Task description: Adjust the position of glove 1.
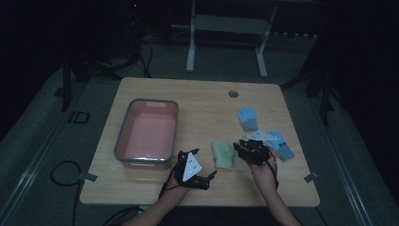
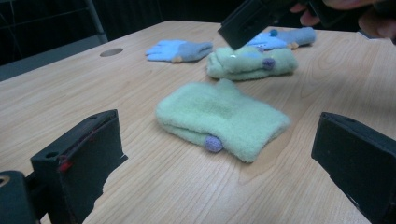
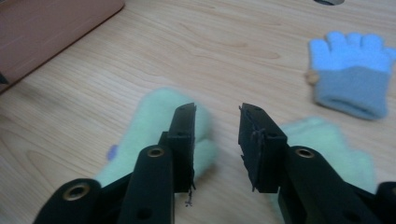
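Observation:
A pale green glove (image 1: pixel 223 154) lies flat near the table's front middle. It lies beyond the wide-open jaws of my left gripper (image 2: pixel 217 128), with nothing held in them. In the high view my left gripper (image 1: pixel 208 178) sits just left of that glove. My right gripper (image 3: pixel 217 112) hovers above the table with its jaws apart and nothing between them; the green glove (image 3: pixel 159 126) lies below its left jaw. A second green glove (image 2: pixel 252 63) lies farther off, under my right gripper (image 1: pixel 248 149). Two blue gloves (image 1: pixel 247 117) (image 1: pixel 282 145) lie to the right.
A pink bin (image 1: pixel 123 136) with a grey rim stands on the left half of the wooden table (image 1: pixel 202 101). A round cable hole (image 1: pixel 233 93) is near the far edge. A metal frame (image 1: pixel 226 28) stands on the floor beyond the table.

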Demonstrator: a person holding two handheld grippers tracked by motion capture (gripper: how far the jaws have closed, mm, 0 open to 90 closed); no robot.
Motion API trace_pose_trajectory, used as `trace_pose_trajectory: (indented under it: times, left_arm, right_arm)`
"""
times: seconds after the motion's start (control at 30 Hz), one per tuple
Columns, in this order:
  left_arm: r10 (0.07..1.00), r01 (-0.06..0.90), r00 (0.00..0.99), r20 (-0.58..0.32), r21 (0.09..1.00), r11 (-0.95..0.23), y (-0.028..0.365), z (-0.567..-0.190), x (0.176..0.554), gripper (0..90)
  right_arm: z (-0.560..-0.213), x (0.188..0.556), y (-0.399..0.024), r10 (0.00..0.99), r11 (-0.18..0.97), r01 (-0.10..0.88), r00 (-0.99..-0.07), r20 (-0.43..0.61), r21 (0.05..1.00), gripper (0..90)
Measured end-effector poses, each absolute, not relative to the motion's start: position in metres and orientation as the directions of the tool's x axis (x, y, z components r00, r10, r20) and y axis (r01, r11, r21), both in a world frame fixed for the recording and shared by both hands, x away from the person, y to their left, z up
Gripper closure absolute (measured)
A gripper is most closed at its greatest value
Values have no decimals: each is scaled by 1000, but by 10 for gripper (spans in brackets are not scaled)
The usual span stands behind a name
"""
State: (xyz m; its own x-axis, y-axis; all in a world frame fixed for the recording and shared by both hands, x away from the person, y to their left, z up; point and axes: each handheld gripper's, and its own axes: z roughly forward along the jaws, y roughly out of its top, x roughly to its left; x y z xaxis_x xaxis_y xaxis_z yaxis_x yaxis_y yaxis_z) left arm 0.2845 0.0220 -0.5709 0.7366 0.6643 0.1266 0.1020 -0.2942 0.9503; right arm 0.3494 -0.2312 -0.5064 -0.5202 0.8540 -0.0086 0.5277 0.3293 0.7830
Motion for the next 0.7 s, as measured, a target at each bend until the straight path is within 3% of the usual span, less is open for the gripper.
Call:
trace_pose_trajectory:
  times: [0.53,0.63,0.7]
  left_arm:
    - [665,102,736,127,950,-294,22,-571,285,22]
    - [665,103,736,126,950,-294,22,-571,285,22]
    - [665,104,736,125,950,-294,22,-571,285,22]
  right_arm:
    - [-506,385,-308,791,421,486,-610,-48,766,698]
    - [-522,390,-315,771,435,507,-636,-17,744,608]
    - [-526,391,-316,771,441,509,-637,-21,739,594]
